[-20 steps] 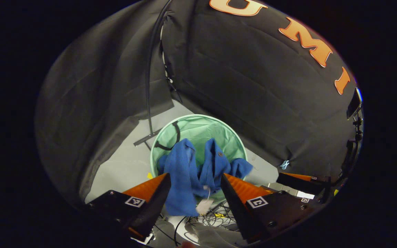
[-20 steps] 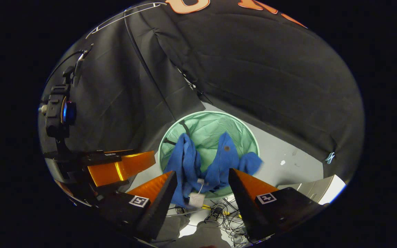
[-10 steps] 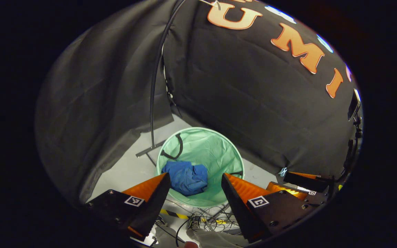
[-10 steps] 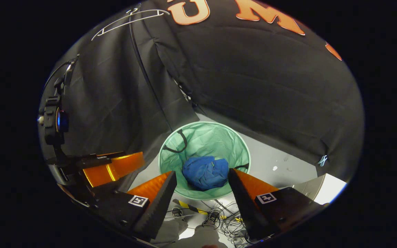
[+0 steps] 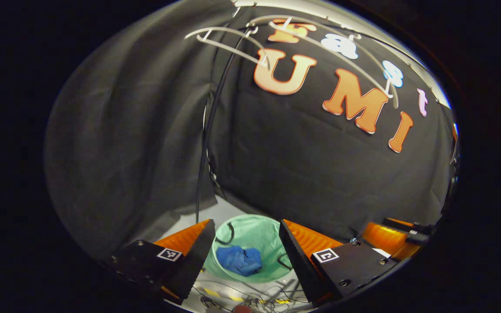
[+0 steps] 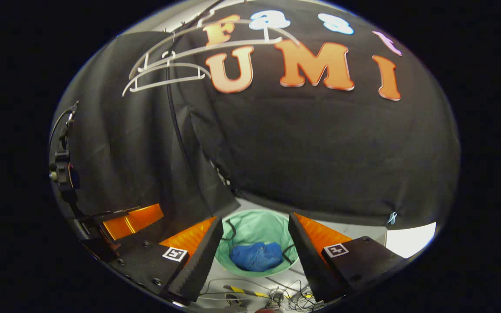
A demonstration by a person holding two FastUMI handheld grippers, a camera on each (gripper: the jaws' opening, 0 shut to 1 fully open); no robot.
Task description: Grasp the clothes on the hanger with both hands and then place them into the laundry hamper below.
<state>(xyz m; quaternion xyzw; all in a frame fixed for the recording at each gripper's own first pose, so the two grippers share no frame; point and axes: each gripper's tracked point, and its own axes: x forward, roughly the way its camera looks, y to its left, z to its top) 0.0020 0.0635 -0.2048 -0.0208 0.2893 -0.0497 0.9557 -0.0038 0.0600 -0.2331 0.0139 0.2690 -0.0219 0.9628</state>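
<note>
Your left gripper (image 5: 246, 234) & right gripper (image 6: 255, 230) both hang above the green laundry hamper (image 6: 255, 226), jaws apart, nothing held, since 1 blue garment (image 6: 257, 256) lies bunched inside the hamper. High above the hamper: 2 bare white hangers (image 6: 163, 74). Task looks done.

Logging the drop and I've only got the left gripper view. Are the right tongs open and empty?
Observer: Yes. In the right gripper view the right tongs stand open, with nothing between the fingers.
Operator: Anything on the floor off to their right?
Observer: A white panel at the foot of the wall.
Operator: Hangers look smeared here. Bare?
Observer: Right gripper view has the white hangers sharp, and they're bare.
</note>
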